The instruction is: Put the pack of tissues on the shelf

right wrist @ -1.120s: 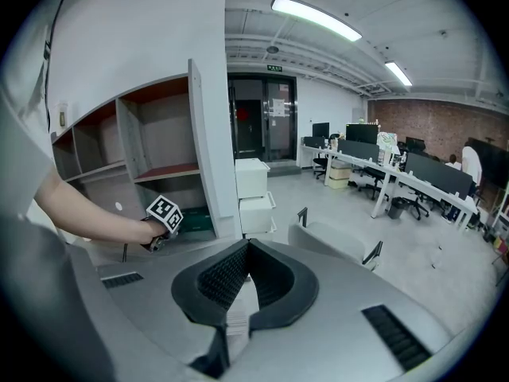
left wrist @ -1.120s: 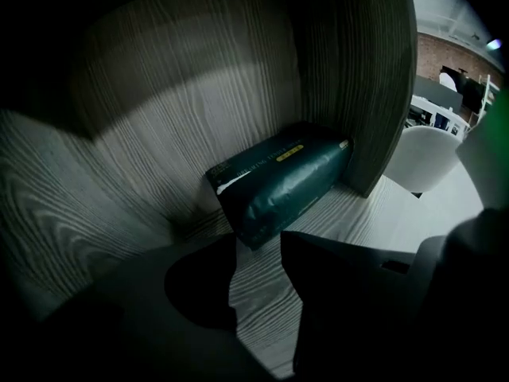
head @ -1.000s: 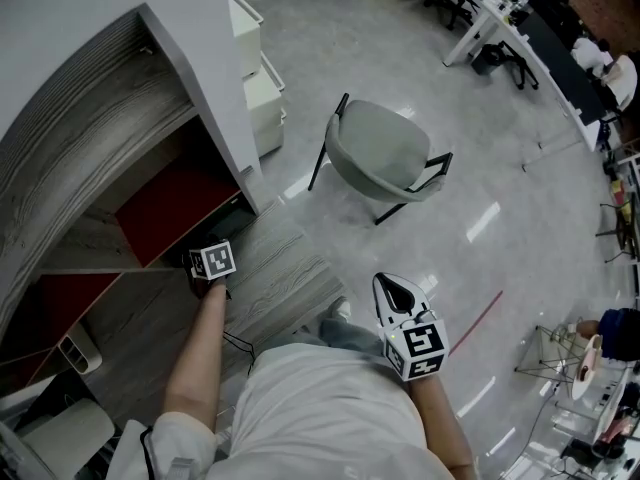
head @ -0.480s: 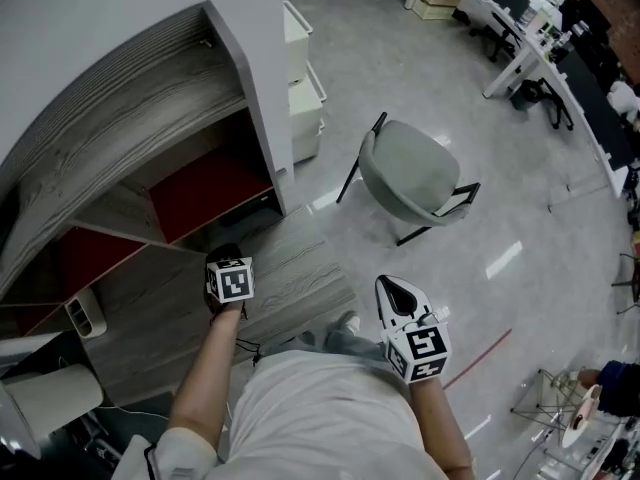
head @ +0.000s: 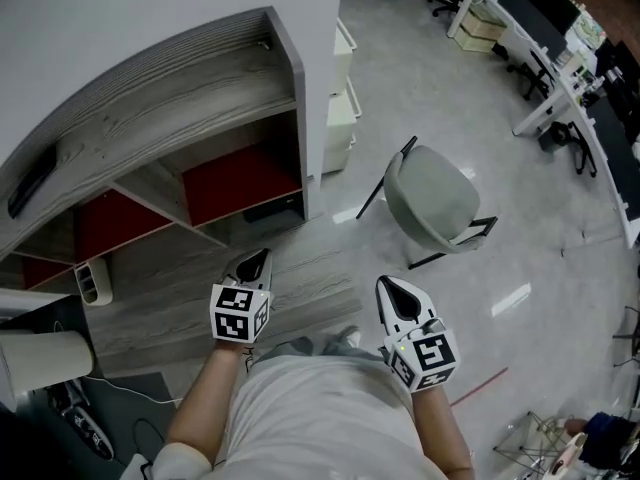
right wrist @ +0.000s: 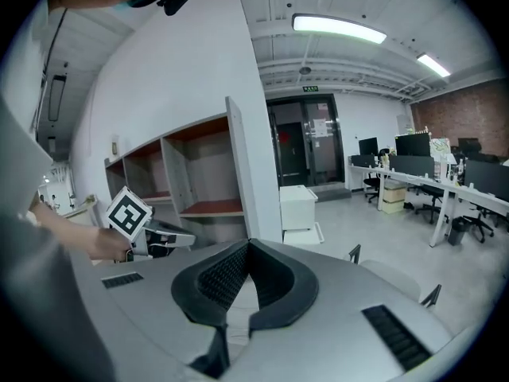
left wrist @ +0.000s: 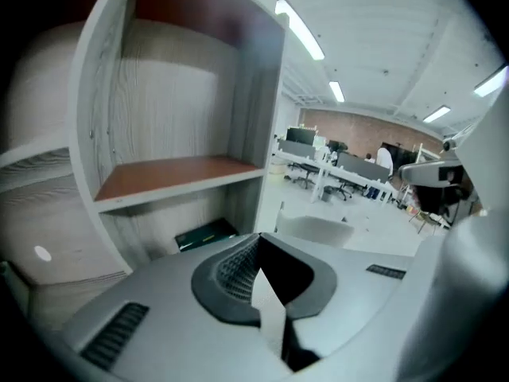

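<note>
The dark green pack of tissues (left wrist: 205,234) lies in the bottom compartment of the grey wood shelf (left wrist: 179,169), and shows as a dark shape (head: 272,211) in the head view. My left gripper (head: 255,261) hangs shut and empty in front of the shelf, above and clear of that compartment; its jaws (left wrist: 257,243) meet with nothing between them. My right gripper (head: 392,286) is held beside it to the right, away from the shelf, also shut (right wrist: 248,247) and empty. The left gripper (right wrist: 159,237) appears at the left of the right gripper view.
The shelf (head: 150,98) has red back panels and a dark flat object (head: 30,180) on top. A white drawer unit (head: 340,98) stands at its right end. A grey chair (head: 435,203) is on the floor to the right. A white bin (head: 40,360) sits at lower left.
My left gripper came out of the bottom compartment and rose toward me, leaving the pack on the shelf. The right gripper lifted slightly. The head view swung up along the shelf.
</note>
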